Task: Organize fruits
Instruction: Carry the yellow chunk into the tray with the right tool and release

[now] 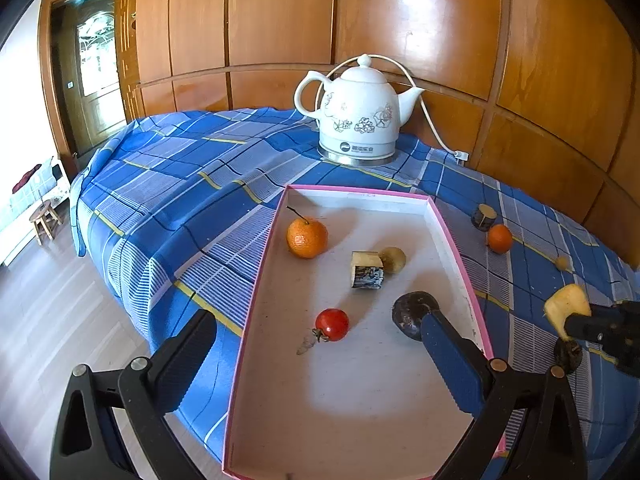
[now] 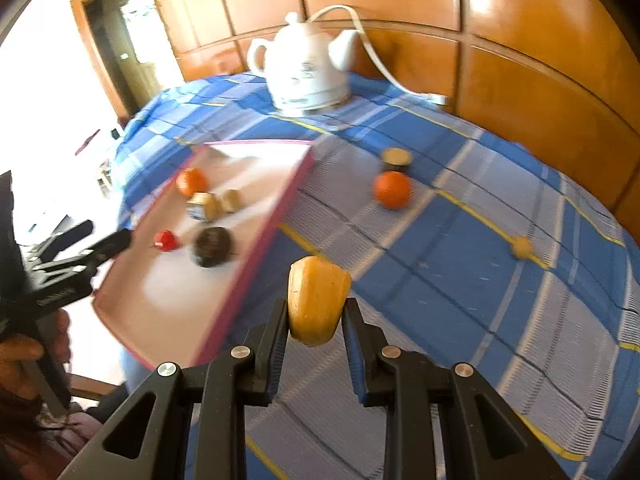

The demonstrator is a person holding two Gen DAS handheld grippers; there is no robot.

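A pink-rimmed tray [image 1: 256, 292] lies on the blue checked cloth. In it are an orange [image 1: 307, 237], a cut cane piece [image 1: 367, 269], a small brownish fruit [image 1: 394, 259], a red tomato [image 1: 332, 324] and a dark round fruit [image 1: 410, 312]. My left gripper [image 1: 320, 344] is open and empty over the tray's near end. My right gripper [image 2: 316, 322] is shut on a yellow fruit piece [image 2: 317, 304], held above the cloth just right of the tray [image 2: 280, 208]; it also shows in the left wrist view [image 1: 568, 310]. On the cloth lie a second orange [image 2: 393, 189], a cane piece [image 2: 396, 159] and a small yellow fruit [image 2: 522, 247].
A white ceramic kettle [image 1: 356, 114] with a cord stands at the back of the table against the wooden wall panels. The table's left edge drops to the floor, where a small stool [image 1: 46, 220] stands. A dark object [image 1: 568, 354] lies below the right gripper.
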